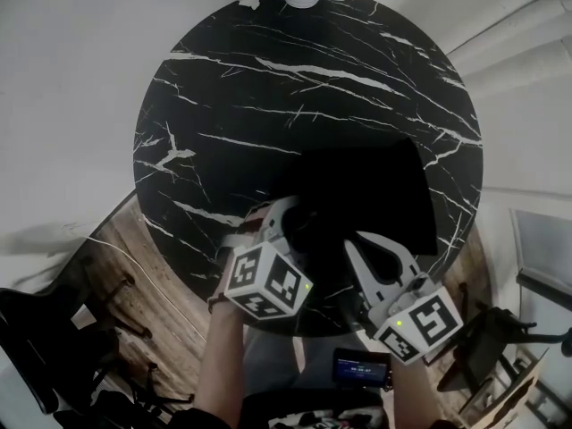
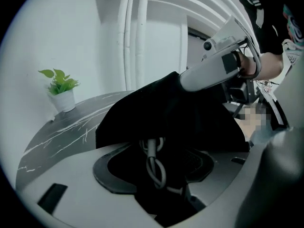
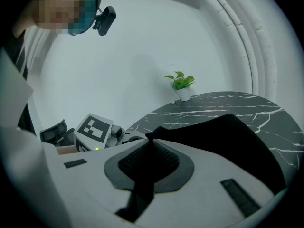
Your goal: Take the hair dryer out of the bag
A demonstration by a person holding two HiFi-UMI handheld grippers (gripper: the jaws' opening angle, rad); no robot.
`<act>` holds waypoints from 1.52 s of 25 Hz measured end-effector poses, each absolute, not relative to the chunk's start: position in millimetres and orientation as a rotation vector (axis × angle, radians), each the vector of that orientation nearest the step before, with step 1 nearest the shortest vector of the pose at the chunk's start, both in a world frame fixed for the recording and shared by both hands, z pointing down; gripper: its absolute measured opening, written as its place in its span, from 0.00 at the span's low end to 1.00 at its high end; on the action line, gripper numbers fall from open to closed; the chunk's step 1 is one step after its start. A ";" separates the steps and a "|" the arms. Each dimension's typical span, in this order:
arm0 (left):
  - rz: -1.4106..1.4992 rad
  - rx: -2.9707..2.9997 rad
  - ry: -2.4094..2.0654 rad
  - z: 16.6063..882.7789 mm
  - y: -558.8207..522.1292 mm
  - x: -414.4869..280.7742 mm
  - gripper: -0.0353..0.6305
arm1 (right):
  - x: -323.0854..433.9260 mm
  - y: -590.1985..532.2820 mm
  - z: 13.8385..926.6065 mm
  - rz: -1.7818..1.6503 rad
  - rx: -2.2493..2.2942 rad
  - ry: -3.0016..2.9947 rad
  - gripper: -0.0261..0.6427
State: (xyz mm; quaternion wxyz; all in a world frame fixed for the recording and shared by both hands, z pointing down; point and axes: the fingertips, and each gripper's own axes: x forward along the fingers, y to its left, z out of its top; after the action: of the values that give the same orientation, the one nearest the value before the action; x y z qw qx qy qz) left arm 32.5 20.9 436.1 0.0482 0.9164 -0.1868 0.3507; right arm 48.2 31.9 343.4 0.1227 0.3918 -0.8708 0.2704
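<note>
Head view: the soft black fabric bag [image 1: 375,186] is lying on the round black white-veined marble table [image 1: 268,88], with its near edge at the tips of the left gripper [image 1: 288,214] and the right gripper [image 1: 362,247].

Left gripper view: the jaws are standing released, wide apart. A looped grey cord [image 2: 154,163] is lying between them amid dark bag fabric, and no more of the hair dryer is showing.

Right gripper view: the jaws are clenching a fold of the bag's edge.

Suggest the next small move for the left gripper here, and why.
Probably close the left gripper on the pale coiled cord and ease it outward. Its jaws stand open with the cord looped between them at the mouth of the black bag, while the right gripper is shut on the bag's fabric, so the bag looks anchored.
</note>
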 end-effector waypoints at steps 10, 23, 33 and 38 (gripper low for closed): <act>1.093 2.843 -0.658 441.6 11.3 47.4 0.40 | 57.8 38.0 326.0 0.736 1.095 -2.579 0.13; 1.066 2.823 -0.686 445.5 8.2 47.9 0.38 | 127.1 3.5 346.6 0.598 1.344 -2.376 0.27; 1.039 2.806 -0.701 444.2 7.4 44.5 0.34 | 162.9 -15.3 372.7 0.505 1.390 -2.226 0.36; 1.030 2.785 -0.691 445.8 7.8 43.5 0.34 | 174.9 -24.4 383.6 0.497 1.413 -2.172 0.37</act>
State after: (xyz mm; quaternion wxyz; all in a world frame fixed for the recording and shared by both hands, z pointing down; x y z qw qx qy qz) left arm 43.5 7.8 445.8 0.0464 0.9126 -0.2264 0.3374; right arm 174.9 -24.4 383.6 0.2491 0.5186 -0.7974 0.1824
